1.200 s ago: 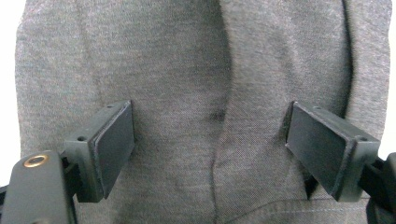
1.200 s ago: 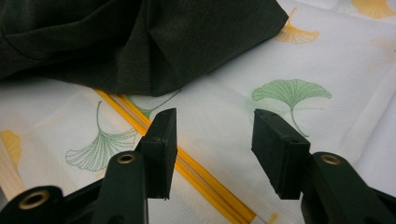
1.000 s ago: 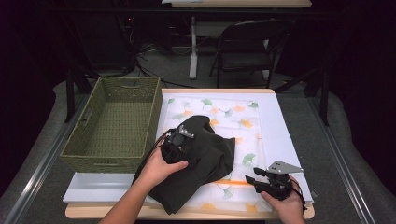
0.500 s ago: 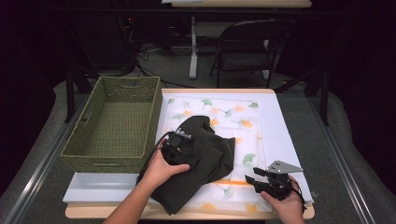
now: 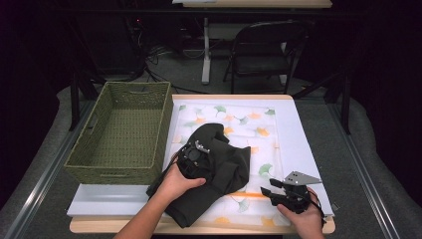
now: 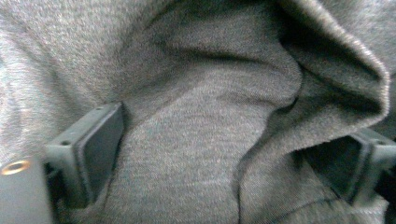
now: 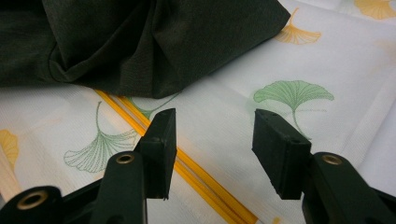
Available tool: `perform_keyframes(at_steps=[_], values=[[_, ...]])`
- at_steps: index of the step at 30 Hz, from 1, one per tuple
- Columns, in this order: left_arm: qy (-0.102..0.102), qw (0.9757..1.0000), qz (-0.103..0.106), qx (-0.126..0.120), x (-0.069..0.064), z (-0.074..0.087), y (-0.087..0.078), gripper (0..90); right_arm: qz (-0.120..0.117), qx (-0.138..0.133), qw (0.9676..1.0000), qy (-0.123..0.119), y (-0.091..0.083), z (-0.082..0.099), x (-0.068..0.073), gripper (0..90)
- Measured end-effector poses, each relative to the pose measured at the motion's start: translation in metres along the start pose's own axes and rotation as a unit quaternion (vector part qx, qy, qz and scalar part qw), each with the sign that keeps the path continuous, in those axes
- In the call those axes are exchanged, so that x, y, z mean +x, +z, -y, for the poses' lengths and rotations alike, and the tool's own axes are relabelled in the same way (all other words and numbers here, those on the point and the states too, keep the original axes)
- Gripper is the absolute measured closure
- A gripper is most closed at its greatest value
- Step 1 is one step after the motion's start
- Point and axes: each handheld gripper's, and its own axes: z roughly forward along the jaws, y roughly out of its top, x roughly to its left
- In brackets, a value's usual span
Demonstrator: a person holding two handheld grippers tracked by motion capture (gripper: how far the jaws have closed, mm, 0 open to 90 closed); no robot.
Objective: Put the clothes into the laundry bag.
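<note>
A dark grey garment (image 5: 229,167) lies crumpled on the white leaf-print cloth (image 5: 259,124) at the table's front middle. My left gripper (image 5: 197,153) presses down into its top. In the left gripper view the jaws stand wide apart, and folds of the garment (image 6: 196,116) bulge between them around the left gripper (image 6: 229,158). A fold drapes over the right pad. My right gripper (image 5: 271,188) rests low at the front right, open and with nothing in it. In the right gripper view the right gripper (image 7: 212,140) points at the garment's edge (image 7: 140,42) across an orange stripe (image 7: 196,170).
A green woven basket (image 5: 114,167) stands with nothing in it to the left of the cloth, close to the garment. A folding chair (image 5: 263,45) and a table leg stand beyond the far edge. The table's front edge lies just under both hands.
My left gripper has sunk a little into the garment, which now sits slightly flatter. The right gripper has stayed where it was.
</note>
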Motion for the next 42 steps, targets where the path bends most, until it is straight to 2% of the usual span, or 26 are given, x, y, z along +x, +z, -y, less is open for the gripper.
perform_keyframes(at_steps=[6,15,17,21,23,28,33,42], values=[[-0.003,1.0,0.007,-0.003,0.003,0.001,0.001,23.9,-0.001,0.001,1.0,0.0,0.0,-0.001,0.002,49.6],[0.004,0.9999,-0.011,-0.009,0.0,0.001,0.001,29.8,-0.001,0.001,1.0,0.0,0.001,-0.001,0.002,49.6],[-0.001,0.9999,-0.01,-0.012,0.0,0.002,0.0,32.2,-0.001,0.0,1.0,-0.001,0.001,-0.001,0.002,49.5],[0.007,0.9997,-0.004,-0.023,0.001,0.003,-0.003,49.0,-0.001,0.0,1.0,-0.002,0.001,-0.001,0.002,49.5],[0.007,0.9994,-0.01,-0.031,0.001,0.004,-0.005,54.8,-0.002,-0.001,1.0,-0.002,0.001,-0.001,0.002,49.5],[0.003,0.9991,-0.007,-0.043,0.001,0.006,-0.011,63.8,-0.002,0.001,1.0,-0.002,0.002,-0.001,0.002,49.5],[-0.009,0.9981,0.006,-0.061,0.007,0.009,-0.025,66.9,-0.002,0.002,1.0,-0.001,0.002,-0.001,0.002,49.5],[-0.004,0.9968,0.005,-0.08,0.007,0.014,-0.05,68.0,-0.003,0.002,1.0,-0.003,0.003,-0.003,0.003,50.0]])
